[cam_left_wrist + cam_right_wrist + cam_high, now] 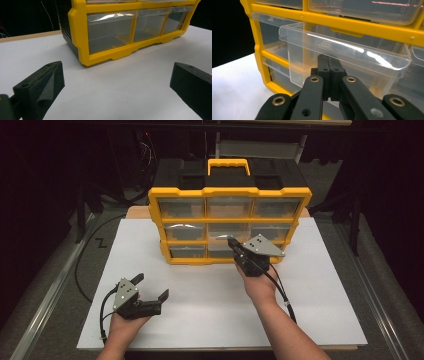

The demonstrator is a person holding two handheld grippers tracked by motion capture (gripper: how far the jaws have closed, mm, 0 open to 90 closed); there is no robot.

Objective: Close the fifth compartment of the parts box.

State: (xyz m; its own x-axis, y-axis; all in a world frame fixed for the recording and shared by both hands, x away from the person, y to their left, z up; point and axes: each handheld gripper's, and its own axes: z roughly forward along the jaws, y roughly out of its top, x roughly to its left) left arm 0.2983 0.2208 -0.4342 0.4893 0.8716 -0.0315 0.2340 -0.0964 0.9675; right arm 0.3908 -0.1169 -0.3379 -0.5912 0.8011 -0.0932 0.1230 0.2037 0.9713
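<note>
Right tongs [329, 75] clenched under clear drawer [342, 53] lip — left tongs [151, 287] released, well apart

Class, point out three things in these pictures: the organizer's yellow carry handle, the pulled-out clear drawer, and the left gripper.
Carry handle [228, 166], high view, top bar.
Clear drawer [347, 51], right gripper view, front lip.
Left gripper [151, 286], high view, between its fingers.

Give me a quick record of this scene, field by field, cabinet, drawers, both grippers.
cabinet: yellow drawer organizer standing on the white table
pulled-out drawer: clear middle drawer, partly out
right gripper: jaws closed, at that drawer's front
left gripper: jaws wide apart, holding nothing, on the table short of the cabinet
</note>
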